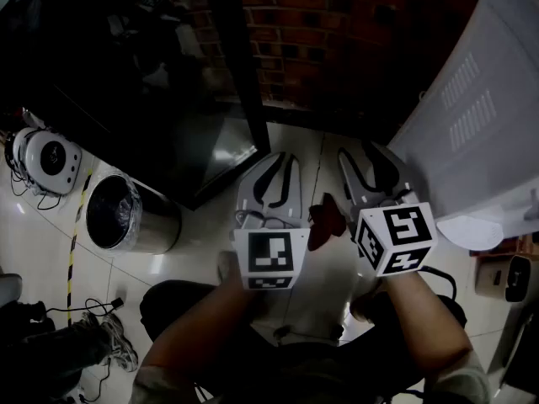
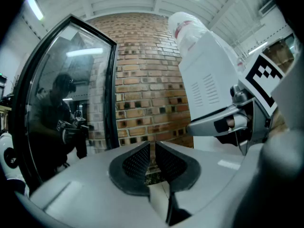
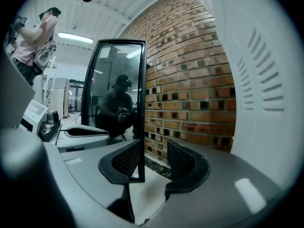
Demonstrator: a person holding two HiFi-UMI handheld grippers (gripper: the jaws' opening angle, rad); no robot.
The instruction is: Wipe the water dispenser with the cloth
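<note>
The white water dispenser stands at the right, against a brick wall; its vented side panel fills the right of the right gripper view and shows in the left gripper view. My left gripper points at the wall, jaws almost together with nothing between them. Beside it my right gripper is open and empty, close to the dispenser's left side. A dark red crumpled shape shows between the two grippers; whether it is the cloth I cannot tell, and neither gripper holds it.
A glass panel in a black frame stands left of the brick wall. A steel bin, a white round device and cables lie on the tiled floor at the left. A person stands far off.
</note>
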